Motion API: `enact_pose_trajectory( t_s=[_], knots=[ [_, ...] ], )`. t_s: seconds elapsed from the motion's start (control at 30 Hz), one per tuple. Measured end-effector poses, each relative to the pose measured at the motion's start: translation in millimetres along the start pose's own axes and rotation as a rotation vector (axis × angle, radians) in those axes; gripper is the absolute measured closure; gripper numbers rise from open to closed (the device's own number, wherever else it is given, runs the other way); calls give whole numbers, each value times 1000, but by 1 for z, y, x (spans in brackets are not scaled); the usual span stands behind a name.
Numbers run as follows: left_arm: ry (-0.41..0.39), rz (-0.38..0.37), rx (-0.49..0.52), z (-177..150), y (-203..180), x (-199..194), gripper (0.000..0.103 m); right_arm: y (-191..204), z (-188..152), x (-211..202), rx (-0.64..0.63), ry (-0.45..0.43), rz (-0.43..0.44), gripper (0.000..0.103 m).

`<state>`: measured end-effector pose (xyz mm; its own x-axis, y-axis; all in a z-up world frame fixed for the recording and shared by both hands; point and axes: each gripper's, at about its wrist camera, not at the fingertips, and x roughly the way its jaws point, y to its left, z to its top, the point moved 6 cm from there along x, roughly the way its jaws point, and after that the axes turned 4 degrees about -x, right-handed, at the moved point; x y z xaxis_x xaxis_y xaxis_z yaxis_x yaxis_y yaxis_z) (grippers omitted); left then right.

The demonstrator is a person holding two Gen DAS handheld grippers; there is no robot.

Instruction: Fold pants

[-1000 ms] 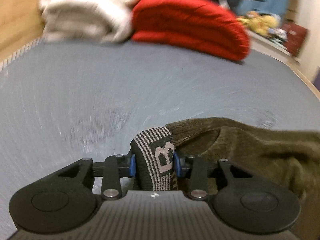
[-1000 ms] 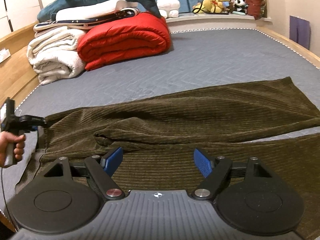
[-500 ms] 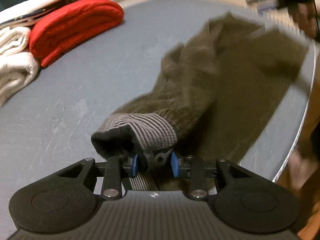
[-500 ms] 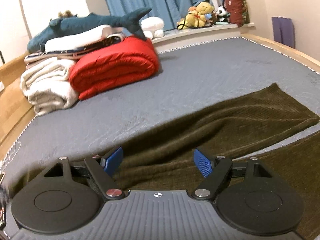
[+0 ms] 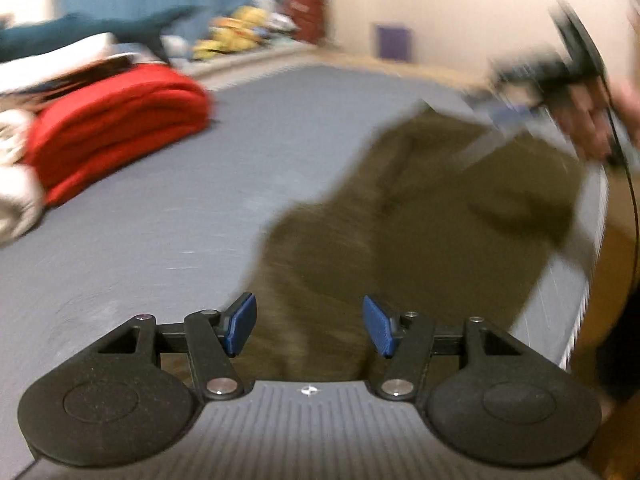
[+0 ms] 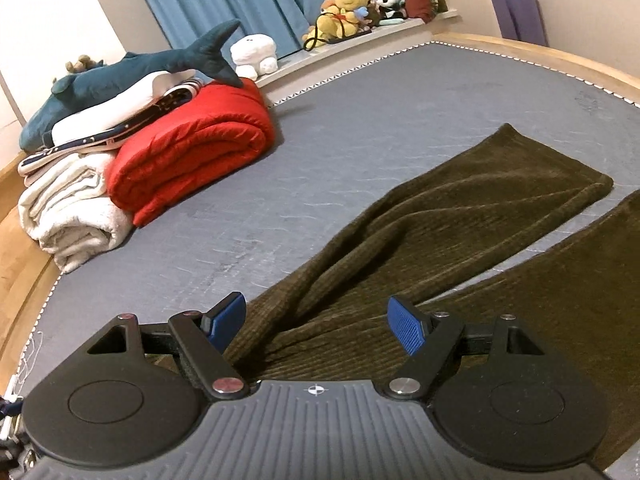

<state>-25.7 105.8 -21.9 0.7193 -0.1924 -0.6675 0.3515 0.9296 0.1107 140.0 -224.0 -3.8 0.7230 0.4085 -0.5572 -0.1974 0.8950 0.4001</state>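
Olive corduroy pants [image 6: 460,216] lie on the grey mattress [image 6: 360,112], their two legs stretching away to the right. The left wrist view is blurred: the pants [image 5: 420,220] spread ahead of my left gripper [image 5: 308,326], whose jaws are opening, blue pads apart and pressing on nothing, with cloth below them. My right gripper [image 6: 316,326] stands open just over the pants' near part, nothing pinched between its pads. In the left wrist view the right gripper [image 5: 540,76] and the hand [image 5: 596,120] holding it show at upper right.
A rolled red quilt [image 6: 192,144], white blankets [image 6: 72,208] and a blue shark plush [image 6: 132,76] pile at the mattress's far left. Stuffed toys [image 6: 348,12] sit on a ledge by blue curtains. The wooden bed frame [image 6: 540,56] rims the mattress.
My left gripper let go of the grey knit waistband it pinched and its pads spread apart; it swung right over the pants. The right gripper rolled and shifted slightly, staying open.
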Motion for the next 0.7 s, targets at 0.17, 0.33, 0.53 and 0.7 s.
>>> enact_pose_trajectory(
  t_s=[0.17,0.33,0.53,0.7],
  knots=[
    [93,76,266,-10,-42,63,38,-16,1,3,14,-1,-36,24],
    [123,125,309,-8,-42,105,39,-35,5,5,70,-16,-57,47],
    [114,195,392,-1,-38,118,95,-58,11,17,159,-11,-73,69],
    [-102,-5,309,33,-26,47,97,-73,26,25,209,-29,-54,69]
  ],
)
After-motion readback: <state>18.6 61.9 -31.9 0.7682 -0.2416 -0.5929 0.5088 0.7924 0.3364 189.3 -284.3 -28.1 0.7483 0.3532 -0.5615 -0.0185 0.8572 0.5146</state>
